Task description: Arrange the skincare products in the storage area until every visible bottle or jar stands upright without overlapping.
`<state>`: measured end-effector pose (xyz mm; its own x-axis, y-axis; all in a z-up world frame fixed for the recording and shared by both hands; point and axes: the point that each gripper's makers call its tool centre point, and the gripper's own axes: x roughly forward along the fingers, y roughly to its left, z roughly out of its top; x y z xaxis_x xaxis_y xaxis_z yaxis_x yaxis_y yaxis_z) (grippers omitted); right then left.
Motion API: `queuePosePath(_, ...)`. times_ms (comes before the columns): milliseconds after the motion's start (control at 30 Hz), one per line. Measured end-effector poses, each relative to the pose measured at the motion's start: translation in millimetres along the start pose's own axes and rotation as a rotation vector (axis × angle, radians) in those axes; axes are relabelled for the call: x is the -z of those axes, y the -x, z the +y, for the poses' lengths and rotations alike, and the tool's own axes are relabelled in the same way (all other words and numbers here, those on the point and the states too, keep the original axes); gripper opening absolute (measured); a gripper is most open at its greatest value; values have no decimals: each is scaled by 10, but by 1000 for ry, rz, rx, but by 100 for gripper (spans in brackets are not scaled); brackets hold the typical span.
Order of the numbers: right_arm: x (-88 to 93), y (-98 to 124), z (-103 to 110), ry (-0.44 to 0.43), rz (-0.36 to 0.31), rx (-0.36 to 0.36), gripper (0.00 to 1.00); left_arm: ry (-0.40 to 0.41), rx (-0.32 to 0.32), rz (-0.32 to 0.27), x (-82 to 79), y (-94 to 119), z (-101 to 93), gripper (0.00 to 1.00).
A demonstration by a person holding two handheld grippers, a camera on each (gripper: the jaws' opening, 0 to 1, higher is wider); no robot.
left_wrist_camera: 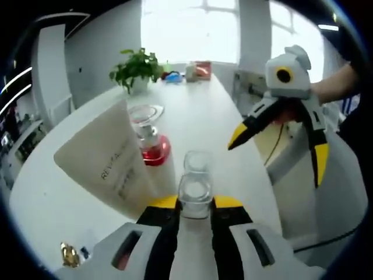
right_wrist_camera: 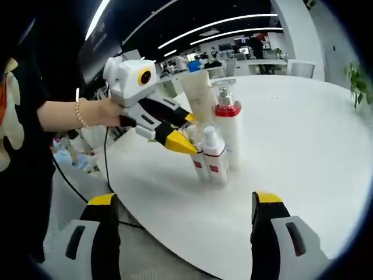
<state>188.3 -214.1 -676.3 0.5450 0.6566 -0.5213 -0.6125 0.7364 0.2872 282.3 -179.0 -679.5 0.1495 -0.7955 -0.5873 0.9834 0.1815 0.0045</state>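
I am closing my left tool (left_wrist_camera: pixel 195 201) on a small clear-capped bottle (left_wrist_camera: pixel 195 195) at the lower centre of the left gripper view; its jaws are pressing the cap from both sides. A second small bottle (left_wrist_camera: pixel 197 161) is standing just behind it, and a cream tube (left_wrist_camera: pixel 113 160) and a red-collared pump bottle (left_wrist_camera: pixel 150 140) are crowding in on the left. In the right gripper view, this cluster is sitting in the middle of the frame on the white worktop (right_wrist_camera: pixel 303 134), near its front edge. My right tool (right_wrist_camera: pixel 186 233) is hanging wide open with nothing in it, at the bottom of that view.

I am judging the risk as knock-on tipping: the bottles are standing almost touching, so any sideways drag could be toppling the neighbour or the tube. The edge is close too.
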Motion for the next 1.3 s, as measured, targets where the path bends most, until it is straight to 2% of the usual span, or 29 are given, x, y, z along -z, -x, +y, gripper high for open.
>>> queuePosePath(200, 1, 3, 6, -1, 2, 1, 94, -15, -9, 17, 25, -19, 6, 26)
queuePosePath(567, 1, 4, 0, -4, 1, 0, 94, -21, -22, 40, 99, -28, 17, 23)
queuePosePath(1300, 17, 2, -25, -7, 0, -1, 93, 24, -74, 22, 73, -58, 29, 23)
